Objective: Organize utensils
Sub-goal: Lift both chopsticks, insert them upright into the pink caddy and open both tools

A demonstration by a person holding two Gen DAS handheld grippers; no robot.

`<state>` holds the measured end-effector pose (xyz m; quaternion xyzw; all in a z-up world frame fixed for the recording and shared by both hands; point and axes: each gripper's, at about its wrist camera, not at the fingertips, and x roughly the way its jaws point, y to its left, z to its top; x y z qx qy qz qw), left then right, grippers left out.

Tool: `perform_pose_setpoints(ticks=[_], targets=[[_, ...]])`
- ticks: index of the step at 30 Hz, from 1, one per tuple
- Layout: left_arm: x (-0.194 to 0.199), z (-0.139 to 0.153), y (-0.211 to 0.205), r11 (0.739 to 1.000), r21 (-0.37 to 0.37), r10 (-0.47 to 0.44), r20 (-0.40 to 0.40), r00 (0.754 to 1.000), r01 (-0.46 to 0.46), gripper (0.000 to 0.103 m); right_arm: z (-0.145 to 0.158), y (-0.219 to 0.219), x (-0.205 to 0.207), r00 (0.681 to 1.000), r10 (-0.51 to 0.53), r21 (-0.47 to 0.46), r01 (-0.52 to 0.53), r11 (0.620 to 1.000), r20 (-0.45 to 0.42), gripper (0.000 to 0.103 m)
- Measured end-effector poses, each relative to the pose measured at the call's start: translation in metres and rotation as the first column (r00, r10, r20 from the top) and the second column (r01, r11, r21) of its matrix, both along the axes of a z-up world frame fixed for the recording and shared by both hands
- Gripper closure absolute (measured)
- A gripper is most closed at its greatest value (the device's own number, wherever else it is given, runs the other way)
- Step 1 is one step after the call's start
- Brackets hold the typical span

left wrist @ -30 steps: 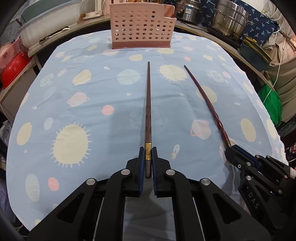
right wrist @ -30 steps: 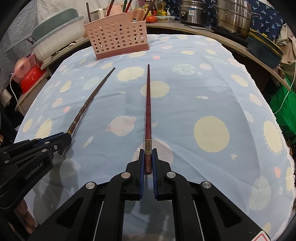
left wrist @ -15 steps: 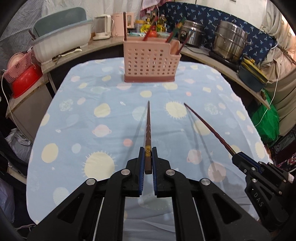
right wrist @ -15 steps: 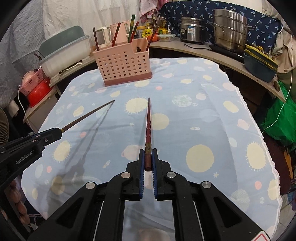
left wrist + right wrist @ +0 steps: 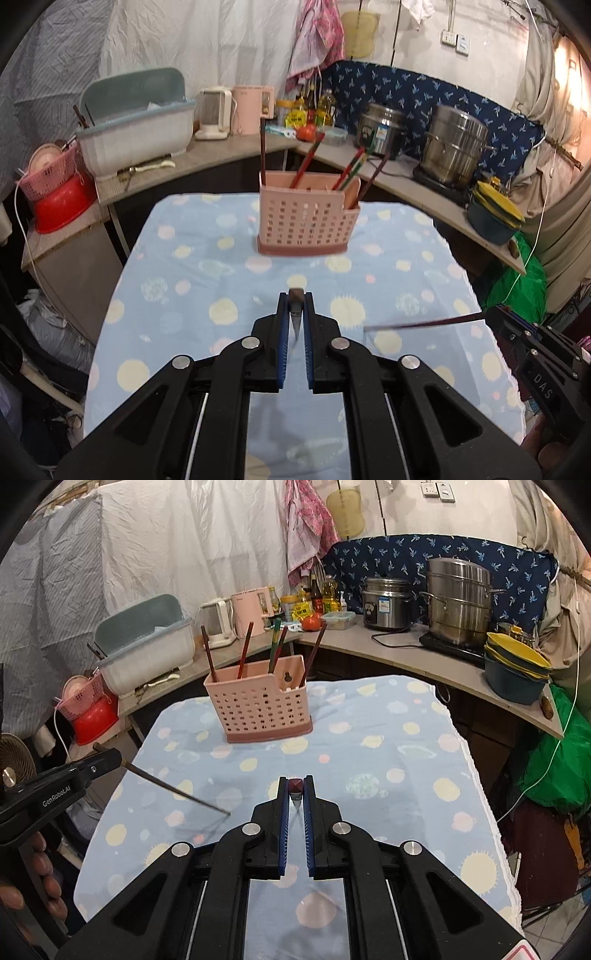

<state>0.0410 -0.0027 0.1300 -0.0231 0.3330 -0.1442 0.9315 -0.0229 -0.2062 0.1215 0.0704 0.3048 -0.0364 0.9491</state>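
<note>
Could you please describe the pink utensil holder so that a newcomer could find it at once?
Look at the table under the blue cloth printed with suns and planets. The pink holder stands upright at its far end. It alone is a perforated box, with chopsticks sticking out of its top.
</note>
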Motion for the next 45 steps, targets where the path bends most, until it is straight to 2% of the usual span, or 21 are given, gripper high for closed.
perform_pose_setpoints(ticks=[5, 18, 30, 34, 39, 45], targets=[[0.013, 0.022, -0.004, 1.0, -0.005, -0.005, 0.034, 0.999, 0.005, 0.096, 0.022, -0.001, 0.011, 0.999, 0.005, 0.001, -0.005, 1.0, 0.043, 0.096], [0.051, 0.054, -0.02, 0.999, -0.012, -0.033, 0.084, 0.996, 0.034, 0.096, 0.047, 0.002, 0.057, 0.996, 0.053, 0.043, -0.056, 0.997, 0.071, 0.096], [0.125, 0.132, -0.028, 1.0, -0.017, 0.007, 0.211, 0.978, -0.004, 0.096, 0.142, 0.008, 0.142, 0.97, 0.082, -0.015, -0.08, 0.997, 0.23, 0.096], [0.149, 0.156, -0.03, 1.0, -0.02, 0.027, 0.254, 0.967, -0.022, 0.096, 0.162, 0.012, 0.177, 0.962, 0.089, -0.019, -0.087, 0.996, 0.258, 0.096], [0.182, 0.165, -0.034, 0.999, -0.006, 0.038, 0.276, 0.96, -0.038, 0.096, 0.165, 0.021, 0.217, 0.961, 0.096, -0.034, -0.091, 0.995, 0.26, 0.096], [0.215, 0.144, -0.035, 0.999, 0.006, 0.05, 0.24, 0.969, -0.054, 0.096, 0.138, 0.027, 0.252, 0.972, 0.101, -0.036, -0.095, 0.995, 0.213, 0.096]])
